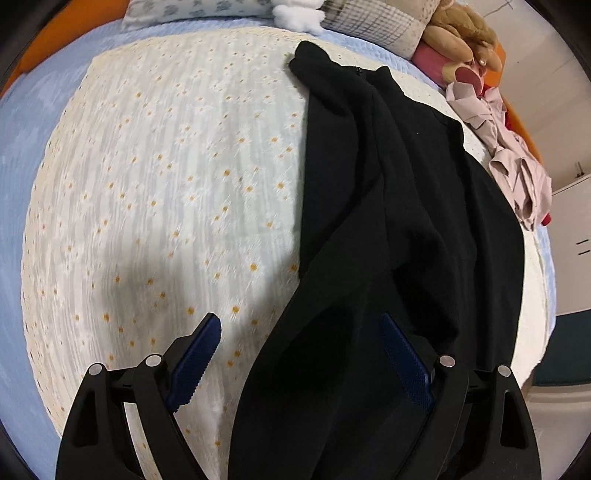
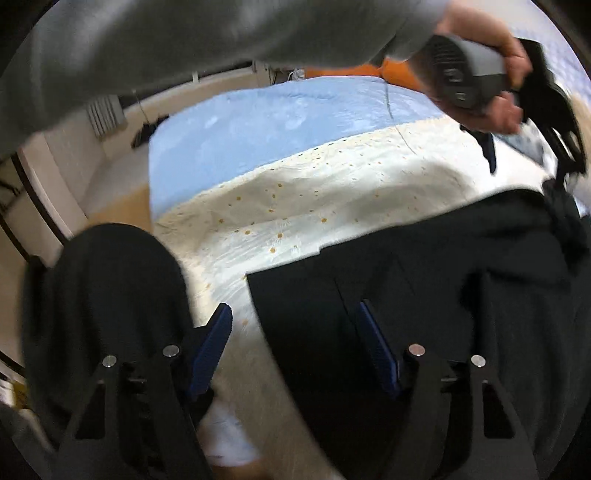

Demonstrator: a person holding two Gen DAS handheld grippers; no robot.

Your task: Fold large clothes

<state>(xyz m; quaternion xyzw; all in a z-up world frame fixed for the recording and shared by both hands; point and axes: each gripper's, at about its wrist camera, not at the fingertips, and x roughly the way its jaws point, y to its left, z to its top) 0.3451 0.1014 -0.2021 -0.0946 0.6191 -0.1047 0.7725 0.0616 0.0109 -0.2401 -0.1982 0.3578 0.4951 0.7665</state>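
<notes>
A large black garment (image 1: 399, 206) lies lengthwise on the right half of a cream daisy-print bedspread (image 1: 166, 177). My left gripper (image 1: 299, 325) is open just above the garment's near end, the right finger over black cloth, the left finger over the bedspread. In the right wrist view the garment (image 2: 424, 266) spreads across the bedspread (image 2: 314, 206), its left edge running between the fingers. My right gripper (image 2: 295, 314) is open, holding nothing. The left gripper (image 2: 524, 155), held in a hand, shows at the upper right of that view above the garment's far end.
A pink garment (image 1: 506, 147) is crumpled at the bed's right edge. Pillows (image 1: 373, 22) and a plush toy (image 1: 458, 29) sit at the head. A blue sheet (image 2: 266, 118) lies under the bedspread. A black-clothed leg (image 2: 107, 295) stands beside the bed.
</notes>
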